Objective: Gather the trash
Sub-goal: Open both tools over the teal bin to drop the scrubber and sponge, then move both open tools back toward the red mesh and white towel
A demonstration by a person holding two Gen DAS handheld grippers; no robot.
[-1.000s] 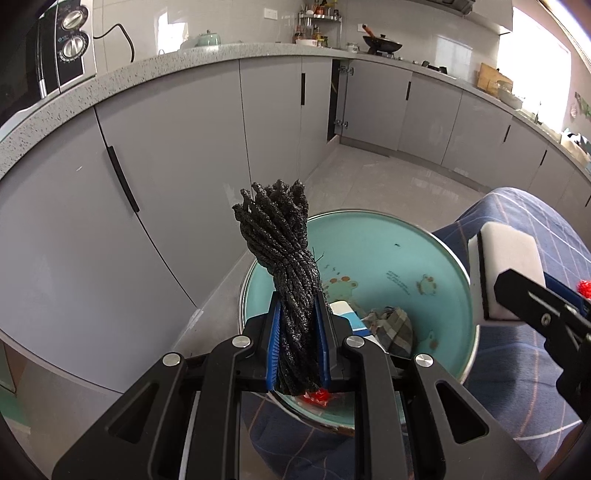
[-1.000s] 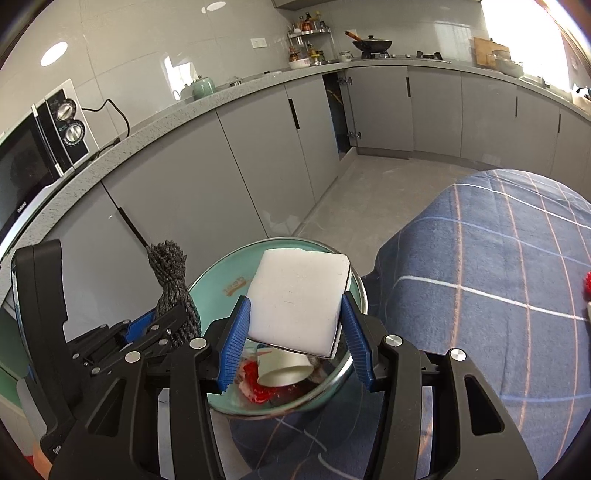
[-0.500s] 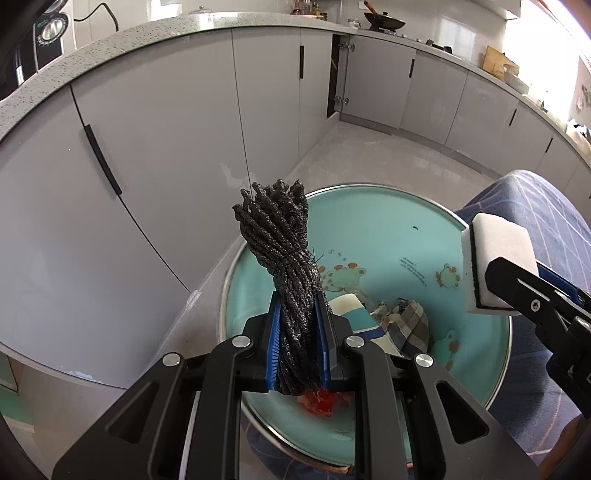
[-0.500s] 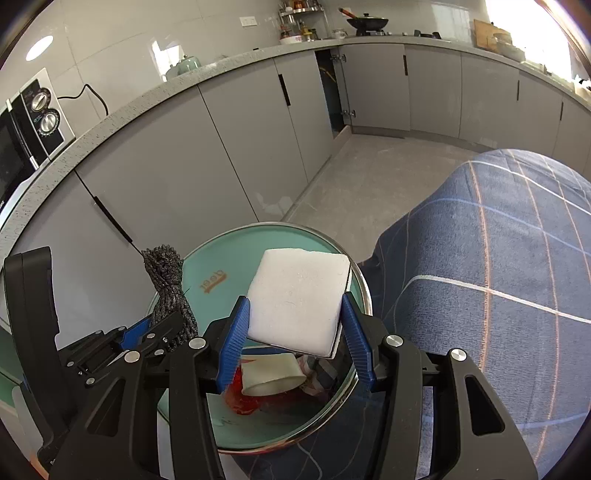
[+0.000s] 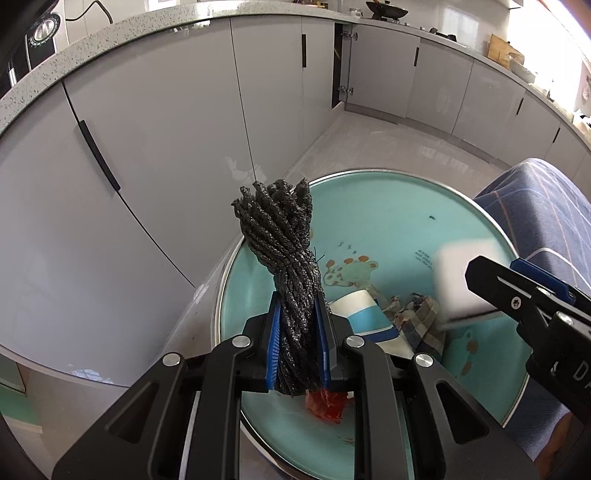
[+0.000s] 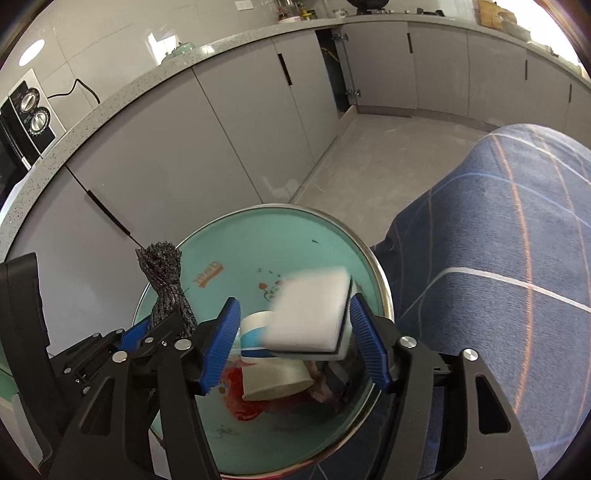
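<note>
A run of grey kitchen cabinets (image 6: 229, 122) under a speckled stone worktop (image 5: 122, 27) is seen behind everything, and a blue checked cloth (image 6: 498, 258) is draped over a rounded surface at the right. Against the cloth's edge a round turquoise basin with a metal rim and cartoon prints (image 5: 388, 221) is seen. Inside the basin a white and blue paper cup (image 6: 273, 373) is lying on its side, with a checked rag (image 5: 421, 321) beside it and a red crumpled scrap (image 5: 327, 404) near the basin's near wall.

Above the basin the right gripper (image 6: 295, 339) is held with its blue pads opening; a white rectangular sponge block (image 6: 310, 314) is caught between them, tilted and blurred, and a clear gap is seen at the left pad. Whether the right pad is touching it cannot be told.

The left gripper (image 5: 298, 332) is clamped on a bundle of dark grey braided cord (image 5: 284, 236), which is standing upright over the basin's left rim.

Part of the rag and the cup's lower side are hidden by the sponge block and gripper fingers. The prints on the basin floor are too small to be read.
</note>
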